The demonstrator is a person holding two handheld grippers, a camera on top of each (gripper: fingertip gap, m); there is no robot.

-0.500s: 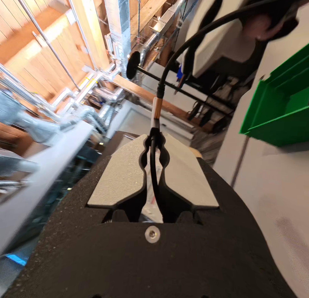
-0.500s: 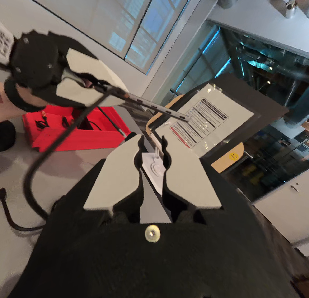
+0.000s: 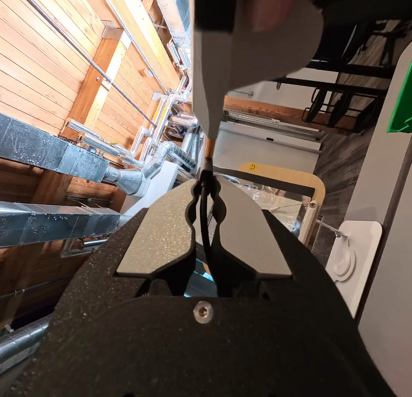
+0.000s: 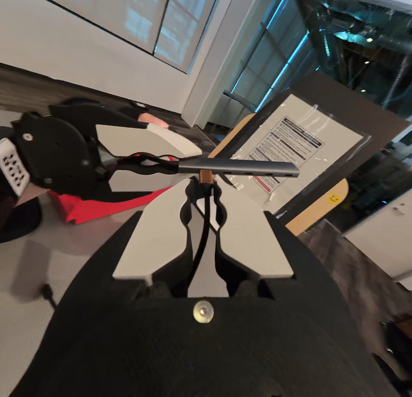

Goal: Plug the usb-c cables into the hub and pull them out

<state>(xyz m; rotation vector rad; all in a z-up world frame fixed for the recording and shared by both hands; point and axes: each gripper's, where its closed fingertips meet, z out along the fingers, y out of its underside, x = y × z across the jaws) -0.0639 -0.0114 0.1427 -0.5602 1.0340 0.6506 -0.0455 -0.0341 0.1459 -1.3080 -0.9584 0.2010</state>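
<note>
In the right wrist view, the slim grey hub (image 4: pixel 238 168) is held level in the air, with several ports along its side. My left gripper (image 4: pixel 174 165) is shut on the black cable end at the hub's left. My right gripper (image 4: pixel 203 182) is shut on a black usb-c cable (image 4: pixel 201 236). Its copper plug (image 4: pixel 205 176) meets the hub at the port nearest the left gripper, with the plug tip hidden. In the left wrist view, my left gripper (image 3: pixel 207 178) clamps black cable (image 3: pixel 204 219). The copper plug (image 3: pixel 209 148) sits just past it, under the right gripper's grey finger (image 3: pixel 207 74).
A red bin (image 4: pixel 89 207) stands on the grey table (image 4: pixel 66 241) behind the left gripper. A green bin (image 3: pixel 403 109) is at the right edge. A dark board with a taped sheet (image 4: pixel 289 154) stands beyond the hub. A loose cable end (image 4: pixel 46 293) lies on the table. Left and right tips are no more than a few centimetres apart.
The right gripper's fingers showed nothing between them; now they clamp the cable with its plug against the hub. The two grippers have come close together, and the left view has swung.
</note>
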